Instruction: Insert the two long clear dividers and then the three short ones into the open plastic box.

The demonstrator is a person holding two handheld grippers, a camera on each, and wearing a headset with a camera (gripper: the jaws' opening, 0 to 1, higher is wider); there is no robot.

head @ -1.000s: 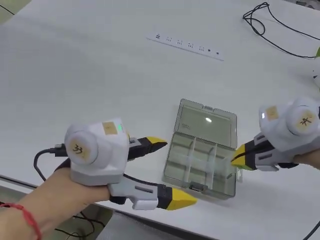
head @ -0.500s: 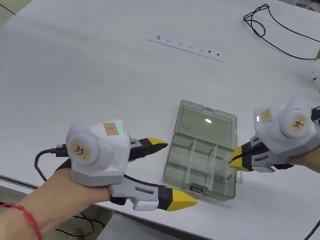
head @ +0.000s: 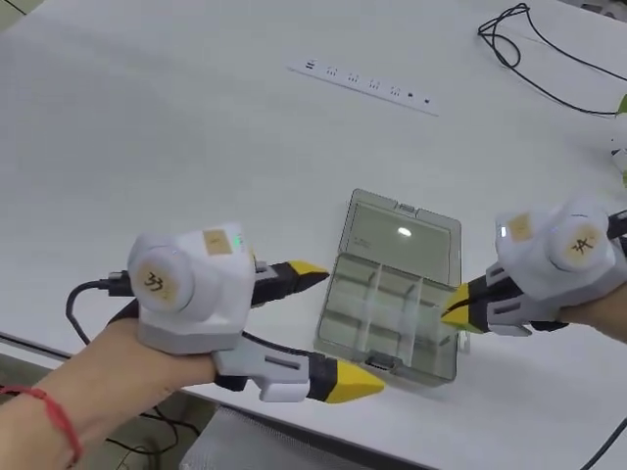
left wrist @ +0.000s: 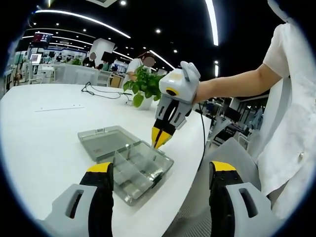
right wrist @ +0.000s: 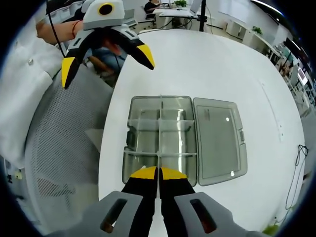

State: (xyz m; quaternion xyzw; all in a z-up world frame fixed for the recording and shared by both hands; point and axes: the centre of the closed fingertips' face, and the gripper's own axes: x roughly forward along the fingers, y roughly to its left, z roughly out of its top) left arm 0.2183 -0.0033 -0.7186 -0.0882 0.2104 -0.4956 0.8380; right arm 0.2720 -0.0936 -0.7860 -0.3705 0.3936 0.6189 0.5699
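Fingers apart; left gripper label perhaps "33"

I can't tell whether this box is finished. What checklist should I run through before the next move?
1. Lid open, lying flat beside the plastic box: ok.
2. Left claw open, held off the box: ok.
3. Right claw shut at the box's edge: ok. Anything pinched in it: cannot tell.
4. Clear dividers standing upright in the box: ok.
5. All five dividers seated: cannot tell.
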